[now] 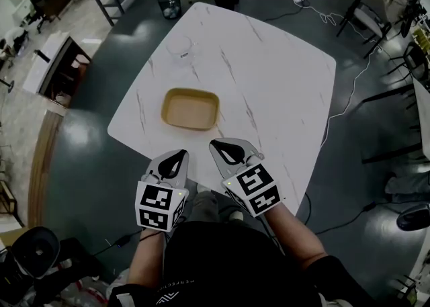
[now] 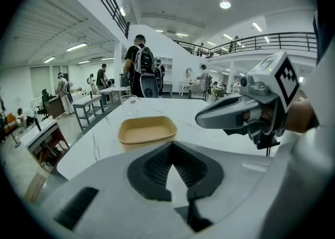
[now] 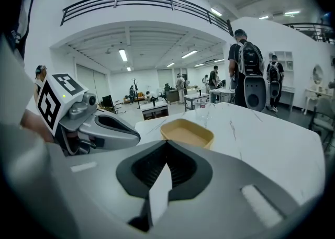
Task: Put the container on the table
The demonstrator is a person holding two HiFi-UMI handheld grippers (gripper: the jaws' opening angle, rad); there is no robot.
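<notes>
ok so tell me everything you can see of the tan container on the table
The tan rounded-rectangular container is a shallow open tray with a rolled rim, looking like moulded fibre or plastic. It is empty, upright and flat on the white marble-patterned table, toward its near edge. Nothing else touches it.

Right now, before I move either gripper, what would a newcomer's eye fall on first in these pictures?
A tan container sits empty on the white marble table, toward its near left part, with a clear glass beyond it. The left gripper and right gripper hover side by side at the table's near edge, both with jaws shut on nothing.
</notes>
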